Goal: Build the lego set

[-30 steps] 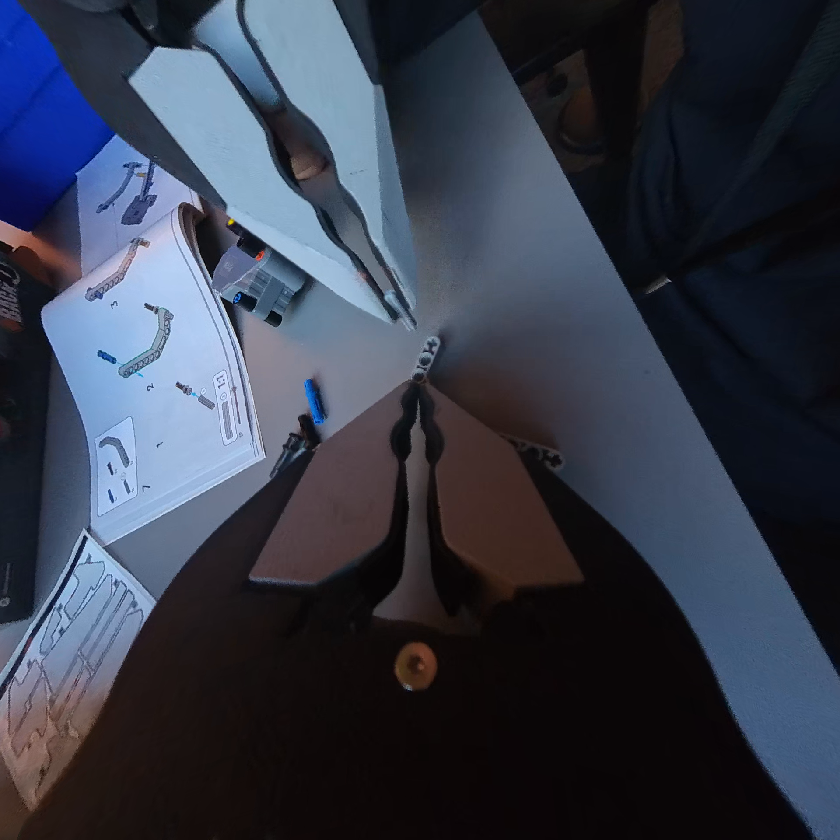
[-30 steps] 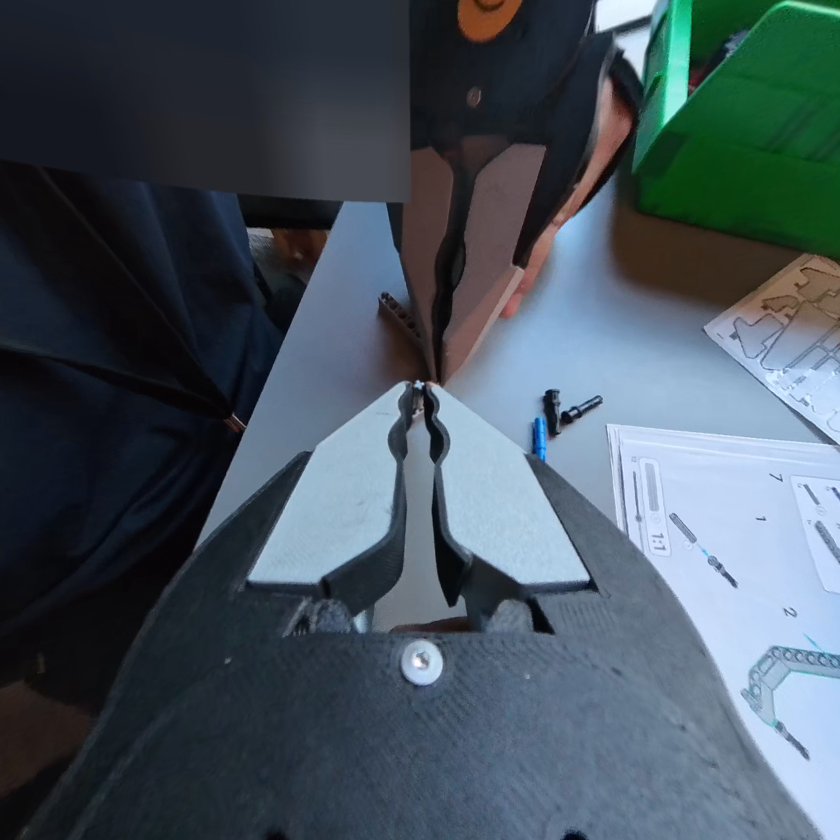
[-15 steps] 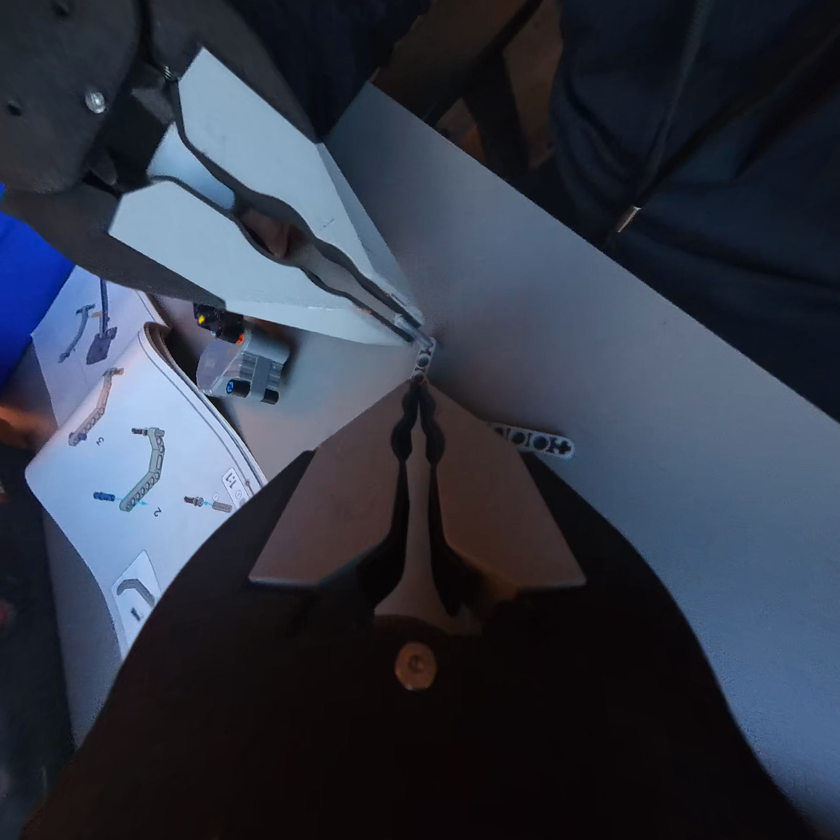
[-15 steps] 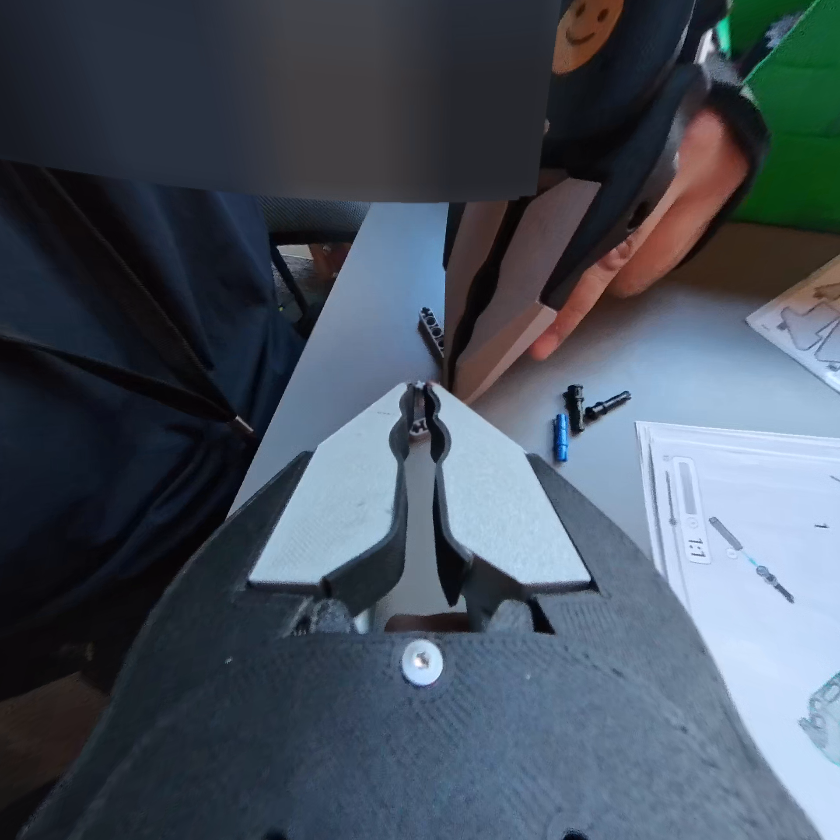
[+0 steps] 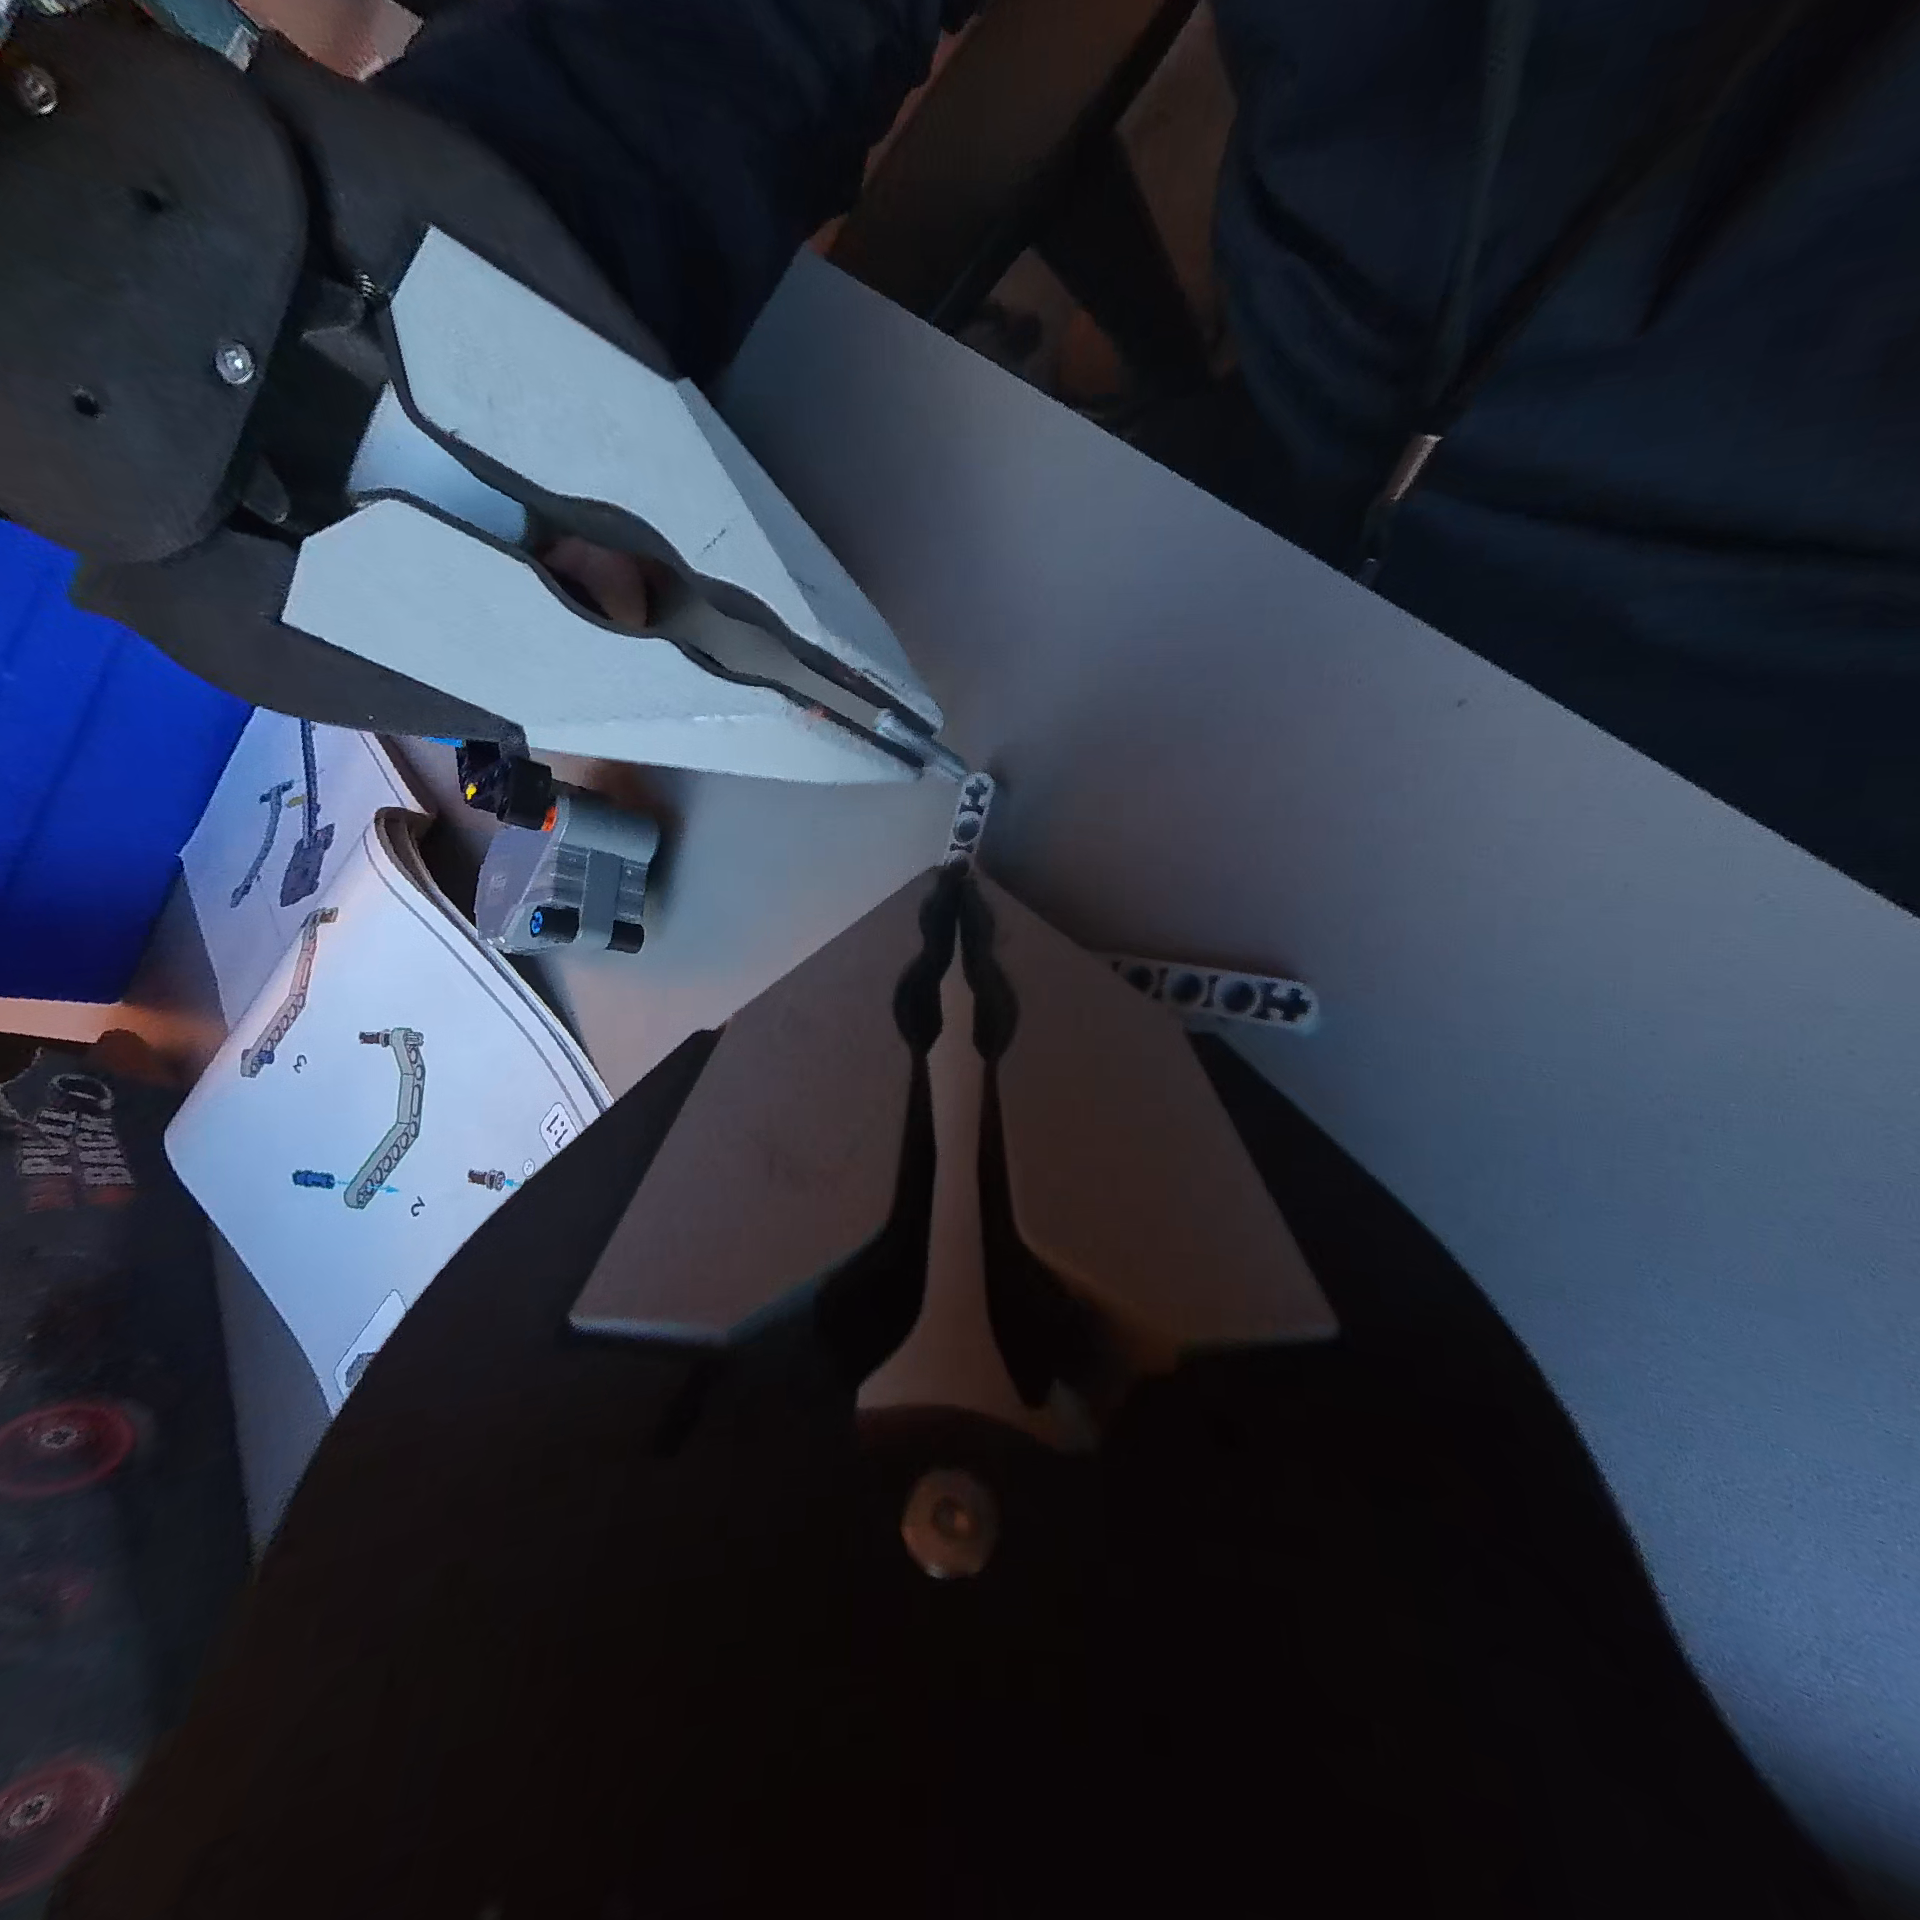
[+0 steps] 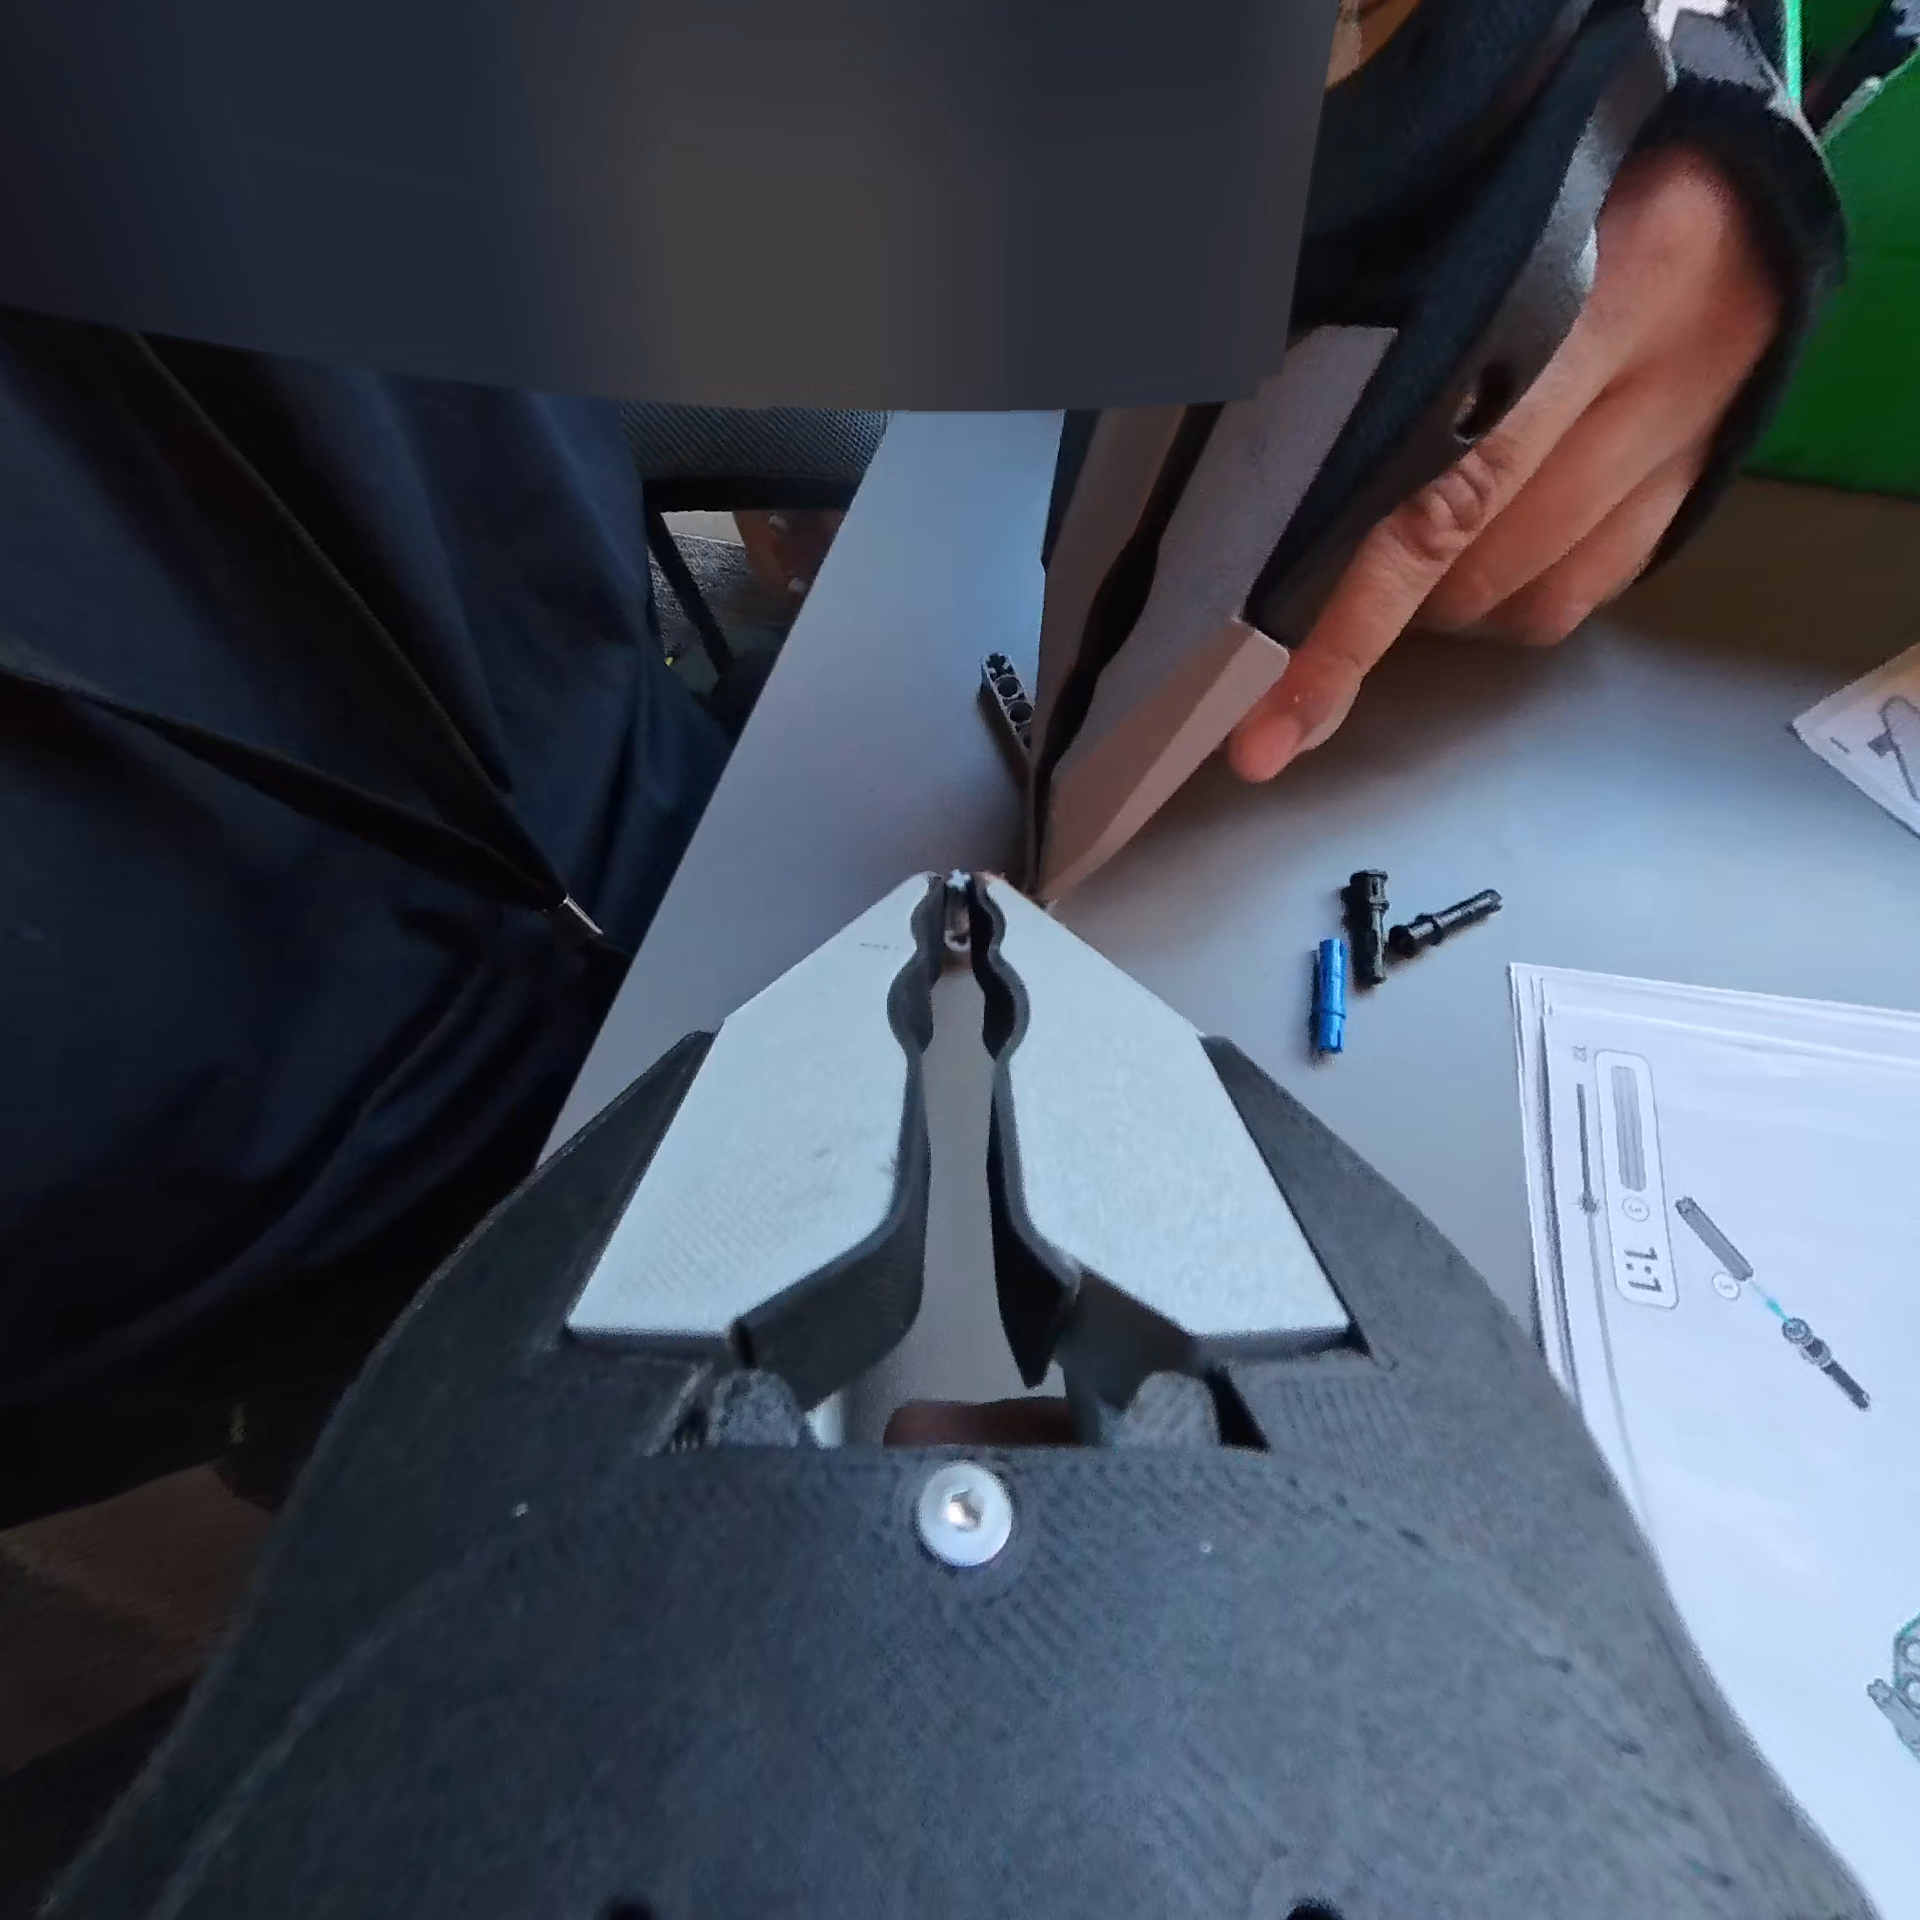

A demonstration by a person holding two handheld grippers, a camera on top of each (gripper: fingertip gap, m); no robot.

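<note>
Joining step: left gripper (image 5: pixel 954 883) pinches a short beam (image 5: pixel 971 821); right gripper (image 6: pixel 961 914) (jaws pinching a small pin (image 6: pixel 957 912)) needs careful alignment.

tight at the fingertips, open table to the outer side

the left gripper (image 5: pixel 954 883) and right gripper (image 5: pixel 940 756) meet tip to tip over a short grey beam (image 5: pixel 972 821), leaving no gap between them. just right of the left fingers lies a longer grey beam (image 5: pixel 1226 1000); beyond it the table (image 5: pixel 1455 1039) is bare. right of the right fingers sit a blue pin (image 6: pixel 1328 997), two black pins (image 6: pixel 1403 925) and the instruction booklet (image 6: pixel 1745 1195).
</note>
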